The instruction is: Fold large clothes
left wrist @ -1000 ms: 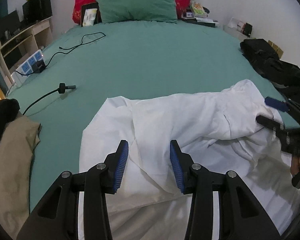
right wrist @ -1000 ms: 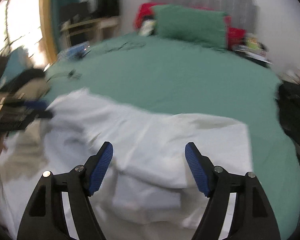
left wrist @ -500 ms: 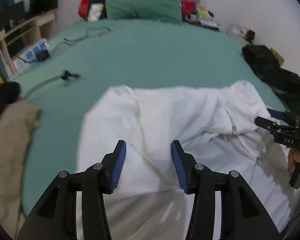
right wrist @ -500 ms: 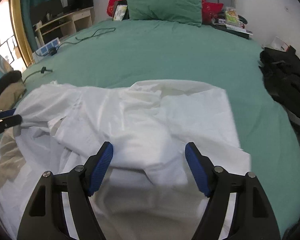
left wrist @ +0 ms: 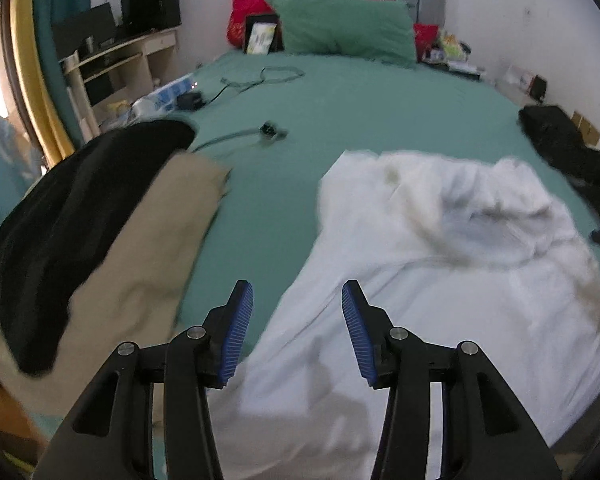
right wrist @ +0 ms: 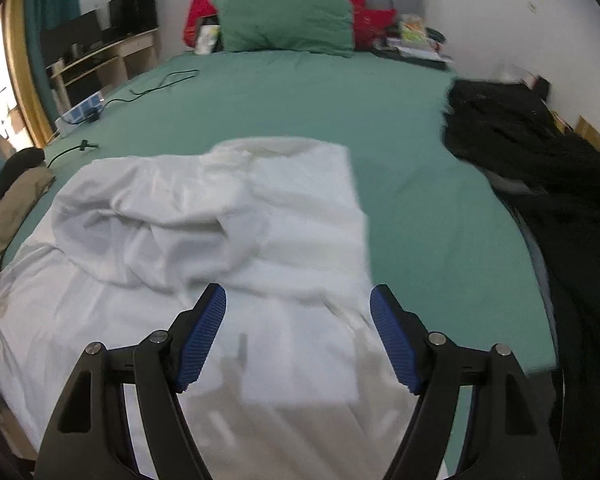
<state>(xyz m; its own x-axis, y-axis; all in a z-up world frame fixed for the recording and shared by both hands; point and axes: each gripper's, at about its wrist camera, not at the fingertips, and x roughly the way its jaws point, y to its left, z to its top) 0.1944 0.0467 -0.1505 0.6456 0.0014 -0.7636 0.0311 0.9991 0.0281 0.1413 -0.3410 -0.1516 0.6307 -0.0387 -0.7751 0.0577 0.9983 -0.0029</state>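
At the left edge of the green bed (left wrist: 380, 104) lies a pile of black and tan clothing (left wrist: 100, 248). Just to its right the left gripper (left wrist: 297, 328) hovers with its jaws part-open (they have just been widening) and nothing between them. The white garment (right wrist: 220, 240) lies rumpled across the near half of the bed, and above its right portion the right gripper (right wrist: 298, 338) stands wide and empty, with dark clothes (right wrist: 540, 168) heaped at the far right edge.
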